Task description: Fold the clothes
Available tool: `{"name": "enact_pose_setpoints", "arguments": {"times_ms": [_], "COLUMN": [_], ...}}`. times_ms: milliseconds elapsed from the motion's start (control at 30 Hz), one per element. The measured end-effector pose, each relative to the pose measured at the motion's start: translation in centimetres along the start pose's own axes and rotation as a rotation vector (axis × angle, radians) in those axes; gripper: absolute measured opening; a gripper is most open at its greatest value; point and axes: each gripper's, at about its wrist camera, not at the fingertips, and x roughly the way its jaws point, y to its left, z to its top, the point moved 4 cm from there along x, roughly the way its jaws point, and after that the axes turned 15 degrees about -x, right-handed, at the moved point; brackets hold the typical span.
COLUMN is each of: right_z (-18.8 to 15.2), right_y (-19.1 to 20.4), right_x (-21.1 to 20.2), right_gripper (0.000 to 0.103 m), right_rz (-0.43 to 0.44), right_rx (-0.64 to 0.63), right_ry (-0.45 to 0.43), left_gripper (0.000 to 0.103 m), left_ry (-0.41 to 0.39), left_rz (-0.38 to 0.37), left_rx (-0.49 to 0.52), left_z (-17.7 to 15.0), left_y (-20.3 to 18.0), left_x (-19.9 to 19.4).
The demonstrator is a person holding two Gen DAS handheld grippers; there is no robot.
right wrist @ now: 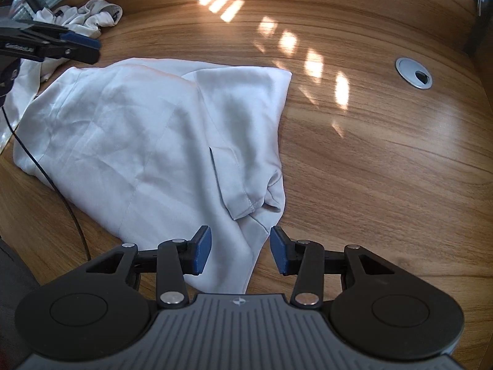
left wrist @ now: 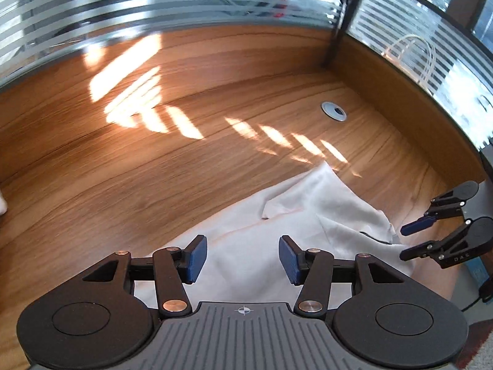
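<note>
While the left tongs (left wrist: 242,259) hover released over the white garment (left wrist: 292,225), nothing sits between their blue pads, and the wooden surface (left wrist: 154,160) stretches ahead; the right tongs (left wrist: 409,240) stand off to their right, also parted. From the right wrist, the right tongs (right wrist: 241,252) are released just above the garment's near edge, its folded sleeve directly ahead. A fold seems to be being set up; next, pinch an edge. No containers show.
</note>
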Motion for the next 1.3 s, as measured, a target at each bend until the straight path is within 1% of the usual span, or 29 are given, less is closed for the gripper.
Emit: {"name": "enact_pose_setpoints", "arguments": {"times_ms": [67,133,200,267,367,433,467,500,533,600,633,700,867,933,1033,1167,1300], "right_z": [-0.3,-0.5,-0.8,-1.1,-1.4,-1.5,-1.6,-1.6,-1.6,-1.6,-1.5,-1.5,-0.8,-0.2,0.5,1.4,2.0], "right_y": [0.1,0.2,0.3,0.2,0.0,-0.1,-0.2,-0.1,0.0,0.2,0.4,0.7,1.9,1.7,1.5,-0.3,-1.8], "right_x": [0.0,0.0,0.0,0.1,0.4,0.6,0.6,0.7,0.6,0.3,0.1,-0.3,-2.2,-3.0,-4.0,-4.2,-2.6], "right_gripper": [0.046,0.039,0.034,0.033,0.029,0.017,0.015,0.012,0.010,0.006,0.005,0.004,0.004,0.004,0.003,0.003,0.005], "right_rz": [0.001,0.009,0.022,0.027,0.032,0.036,0.037,0.038,0.039,0.042,0.043,0.046,0.059,0.055,0.050,0.016,-0.003], "right_rx": [0.009,0.025,0.049,0.070,0.090,0.100,0.102,0.103,0.103,0.104,0.105,0.105,0.082,0.080,0.077,0.106,0.132], "right_ry": [-0.008,-0.016,-0.025,-0.031,-0.032,-0.032,-0.032,-0.032,-0.034,-0.040,-0.044,-0.056,-0.104,-0.119,-0.142,-0.148,-0.114], "left_gripper": [0.055,0.055,0.056,0.056,0.056,0.054,0.053,0.043,0.024,0.008,0.005,0.004,0.004,0.004,0.004,0.004,0.005], "left_ry": [0.049,0.106,0.161,0.211,0.268,0.290,0.292,0.291,0.290,0.261,0.243,0.207,0.129,0.100,0.066,0.053,0.056], "left_rz": [-0.011,-0.029,-0.046,-0.058,-0.069,-0.086,-0.086,-0.094,-0.103,-0.118,-0.129,-0.151,-0.198,-0.216,-0.221,-0.188,-0.152], "left_rx": [0.053,0.108,0.159,0.206,0.257,0.284,0.296,0.304,0.311,0.319,0.318,0.317,0.247,0.215,0.171,0.160,0.137], "left_z": [0.7,0.9,1.1,1.1,1.0,0.8,0.7,0.5,0.4,0.1,0.0,-0.1,0.3,0.8,1.7,2.5,3.0], "left_y": [-0.9,-1.7,-2.5,-3.1,-3.7,-4.1,-4.2,-4.2,-4.3,-4.4,-4.4,-4.4,-3.9,-3.6,-3.1,-2.7,-2.4], "left_x": [2.2,4.0,5.8,7.3,8.9,9.3,9.4,9.2,9.1,8.5,8.0,7.1,3.9,2.6,1.9,2.9,4.8]}}
